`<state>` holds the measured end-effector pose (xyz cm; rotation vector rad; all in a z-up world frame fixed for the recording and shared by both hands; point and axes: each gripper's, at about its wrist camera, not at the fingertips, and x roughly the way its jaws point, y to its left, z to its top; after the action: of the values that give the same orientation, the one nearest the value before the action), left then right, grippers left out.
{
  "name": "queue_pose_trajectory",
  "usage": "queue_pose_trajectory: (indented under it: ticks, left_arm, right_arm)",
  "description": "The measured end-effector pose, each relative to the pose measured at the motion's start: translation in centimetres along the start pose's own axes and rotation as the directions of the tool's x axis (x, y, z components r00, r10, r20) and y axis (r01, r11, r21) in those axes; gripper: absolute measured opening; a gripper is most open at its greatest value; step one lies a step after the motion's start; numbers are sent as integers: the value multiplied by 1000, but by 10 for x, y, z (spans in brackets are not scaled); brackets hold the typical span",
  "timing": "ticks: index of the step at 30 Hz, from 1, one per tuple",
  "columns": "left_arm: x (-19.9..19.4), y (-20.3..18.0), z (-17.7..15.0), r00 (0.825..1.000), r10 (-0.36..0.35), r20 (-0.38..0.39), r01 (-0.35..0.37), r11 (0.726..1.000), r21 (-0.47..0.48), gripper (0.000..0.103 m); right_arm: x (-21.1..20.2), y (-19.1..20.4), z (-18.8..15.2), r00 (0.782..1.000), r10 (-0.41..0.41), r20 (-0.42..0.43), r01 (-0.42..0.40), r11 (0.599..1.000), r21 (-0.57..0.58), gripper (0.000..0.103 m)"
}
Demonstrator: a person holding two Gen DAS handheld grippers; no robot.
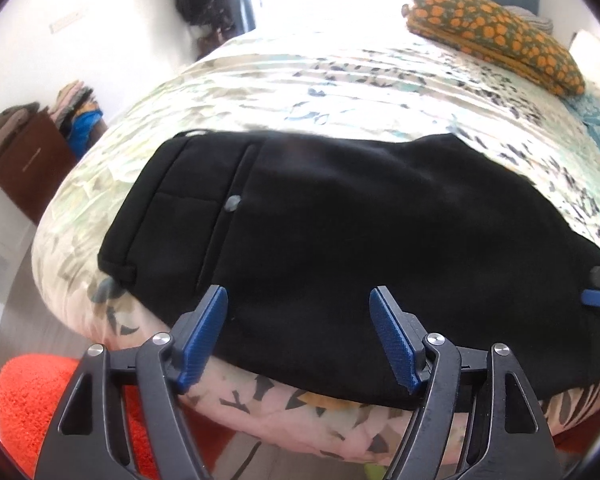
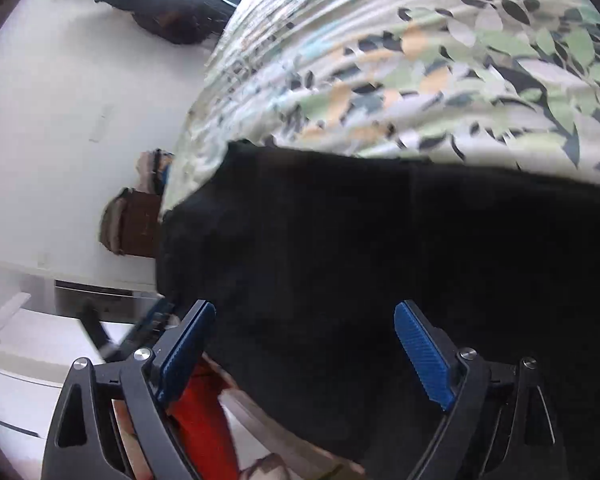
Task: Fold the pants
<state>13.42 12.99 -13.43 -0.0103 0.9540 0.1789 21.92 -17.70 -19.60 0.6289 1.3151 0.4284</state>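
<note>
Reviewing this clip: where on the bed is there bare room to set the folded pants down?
Free: the bedspread between the black pants and the orange-dotted pillow. Crowded: the near edge, where the pants lie below both open hand-held grippers, left and right.

I can't read any text, label, brand or number from either wrist view; the black pants [image 1: 340, 232] and the leaf-print bedspread [image 1: 340, 80] carry no legible marking.
</note>
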Motion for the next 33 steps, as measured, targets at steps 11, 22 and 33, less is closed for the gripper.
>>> queue_pose_trajectory:
  ticks: [11, 22, 33]
  left_arm:
    - [13, -83, -32, 1000, 10, -17, -4, 939, 345, 78]
    - [20, -58, -18, 996, -14, -89, 27, 987, 155, 87]
    - [11, -44, 3, 995, 34, 92, -46, 989, 138, 88]
  right_arm:
    - [-74, -15, -7, 969, -136, 206, 129, 991, 47, 89]
    - [-204, -169, -68, 811, -401, 427, 235, 890, 391, 86]
    - [-256, -212, -116, 757, -431, 492, 145, 844, 516, 94]
